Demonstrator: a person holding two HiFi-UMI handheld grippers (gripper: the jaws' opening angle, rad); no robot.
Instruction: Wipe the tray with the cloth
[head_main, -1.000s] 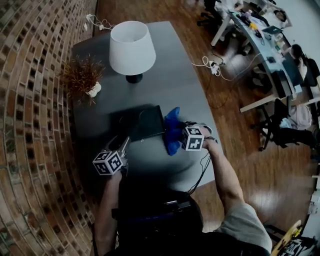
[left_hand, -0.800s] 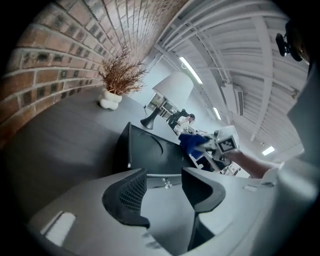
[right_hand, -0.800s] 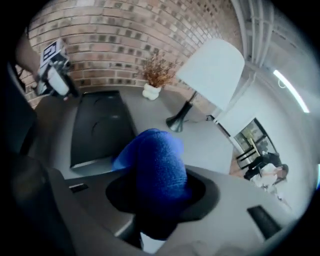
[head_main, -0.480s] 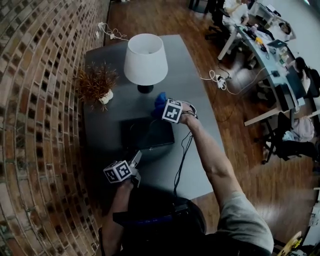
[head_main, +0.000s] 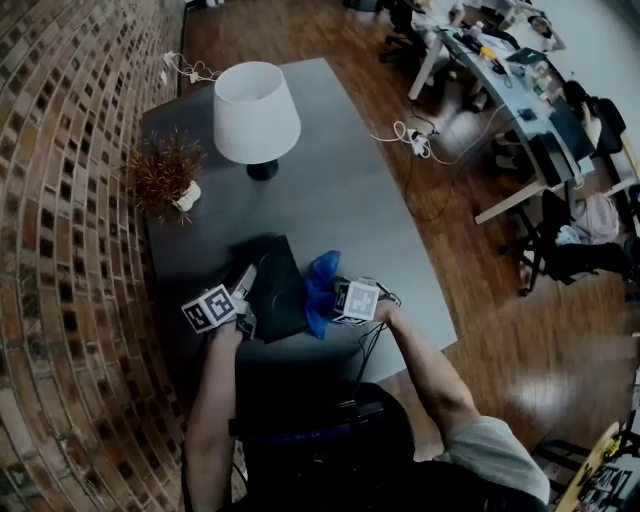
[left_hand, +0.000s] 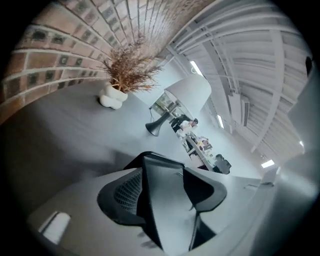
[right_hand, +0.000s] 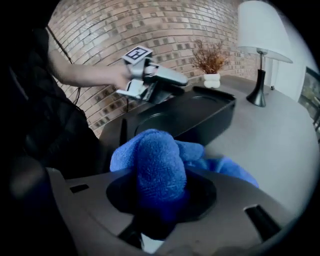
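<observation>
The black tray (head_main: 275, 300) lies near the front of the grey table (head_main: 340, 190) and looks tipped up on its left side. My left gripper (head_main: 248, 283) is at that left rim. In the left gripper view the tray's edge (left_hand: 165, 200) fills the gap between the jaws of the left gripper (left_hand: 165, 172), which are opening while both pads still seem to touch it. My right gripper (head_main: 332, 300) is shut on a bunched blue cloth (head_main: 320, 280) just right of the tray. In the right gripper view, the cloth (right_hand: 157, 160) bulges from the right gripper (right_hand: 160, 195), short of the tray's wall (right_hand: 200, 112).
A white table lamp (head_main: 255, 110) and a dried plant in a small white pot (head_main: 165, 170) stand at the back of the table. A brick wall (head_main: 60, 250) runs along the left. A cable (head_main: 372, 350) hangs off the front edge. Office desks and chairs (head_main: 520, 90) stand far right.
My right gripper brought the cloth back from the tray's far side near the lamp to the tray's right side. My left gripper moved forward onto the tray's left rim.
</observation>
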